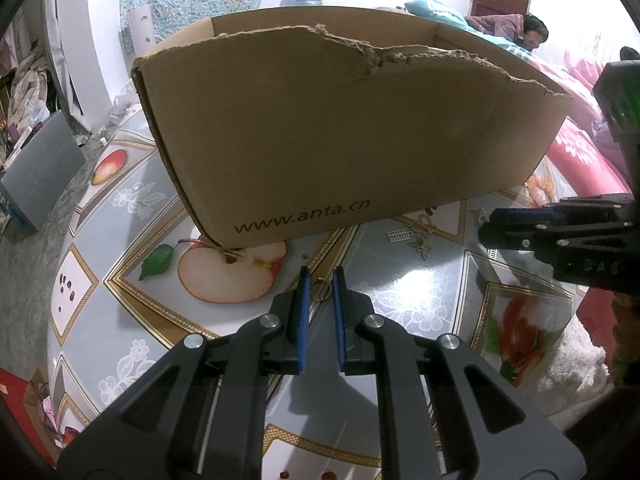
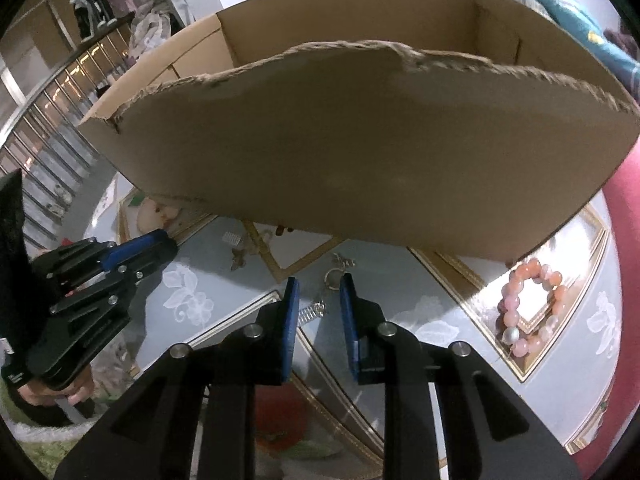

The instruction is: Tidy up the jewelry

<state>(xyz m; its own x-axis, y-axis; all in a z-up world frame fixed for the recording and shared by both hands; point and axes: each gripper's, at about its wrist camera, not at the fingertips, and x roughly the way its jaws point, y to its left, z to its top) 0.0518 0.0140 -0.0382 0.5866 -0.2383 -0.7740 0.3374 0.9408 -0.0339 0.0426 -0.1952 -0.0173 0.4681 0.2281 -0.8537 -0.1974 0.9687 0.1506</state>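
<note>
Your left tool (image 1: 320, 280) sits narrow around a small ring (image 1: 321, 289) on the counter (image 1: 400, 280); your right tool (image 2: 319, 286) stands partly apart over a keyring (image 2: 332, 278), gripping nothing.

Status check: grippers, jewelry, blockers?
Left gripper nearly closed around small gold ring. Right gripper open over silver ring charm. Pink bead bracelet on table; brown cardboard box right ahead.

A cardboard box (image 1: 340, 136) stands on the table (image 1: 400, 292) — bead bracelet (image 2: 528, 308) beside its right corner.
</note>
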